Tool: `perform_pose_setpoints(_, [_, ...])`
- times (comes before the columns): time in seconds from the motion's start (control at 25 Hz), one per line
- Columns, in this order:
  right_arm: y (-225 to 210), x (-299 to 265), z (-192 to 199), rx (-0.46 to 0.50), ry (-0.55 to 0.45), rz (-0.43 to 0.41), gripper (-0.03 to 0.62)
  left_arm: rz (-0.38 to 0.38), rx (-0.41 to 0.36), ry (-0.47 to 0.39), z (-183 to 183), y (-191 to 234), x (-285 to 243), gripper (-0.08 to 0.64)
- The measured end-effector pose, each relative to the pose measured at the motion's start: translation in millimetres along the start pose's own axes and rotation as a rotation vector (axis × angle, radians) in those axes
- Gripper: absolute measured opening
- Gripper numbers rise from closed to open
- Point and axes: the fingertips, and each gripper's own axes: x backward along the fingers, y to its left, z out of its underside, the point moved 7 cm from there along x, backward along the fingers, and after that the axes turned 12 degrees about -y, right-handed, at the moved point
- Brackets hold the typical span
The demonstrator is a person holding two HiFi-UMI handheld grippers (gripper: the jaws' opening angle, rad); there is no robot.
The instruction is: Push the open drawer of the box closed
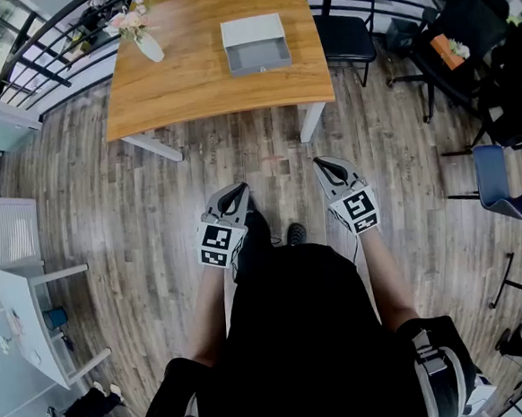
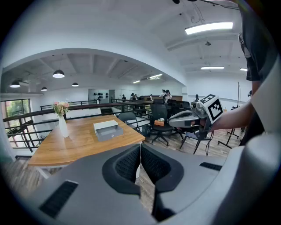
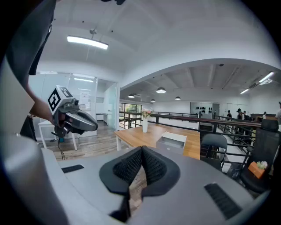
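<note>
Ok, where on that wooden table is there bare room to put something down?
The table is bare between the vase and the box, and along the near edge in front of the open drawer. Only a narrow strip is left between the box and the edge by the black chair.

The person stands with both forearms [image 1: 385,274] stretched forward and low, the left gripper [image 1: 237,192] and right gripper [image 1: 325,166] side by side but apart, each pointing ahead with its jaws pressed together, gripping nothing.
</note>
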Motion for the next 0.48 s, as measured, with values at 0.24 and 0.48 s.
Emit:
perform_pose_setpoints(0.24, [-4.8, -8.4, -1.0, 0.012, 0.006, -0.005, 0.015, -0.009, -0.004, -0.004, -5.5, 9.5, -6.4, 0.023])
perform_pose_setpoints(0.48, [-12.3, -17.4, -2.0, 0.008, 0.015, 0.01, 0.015, -0.005, -0.002, -0.003, -8.4, 21.4, -14.6, 0.023])
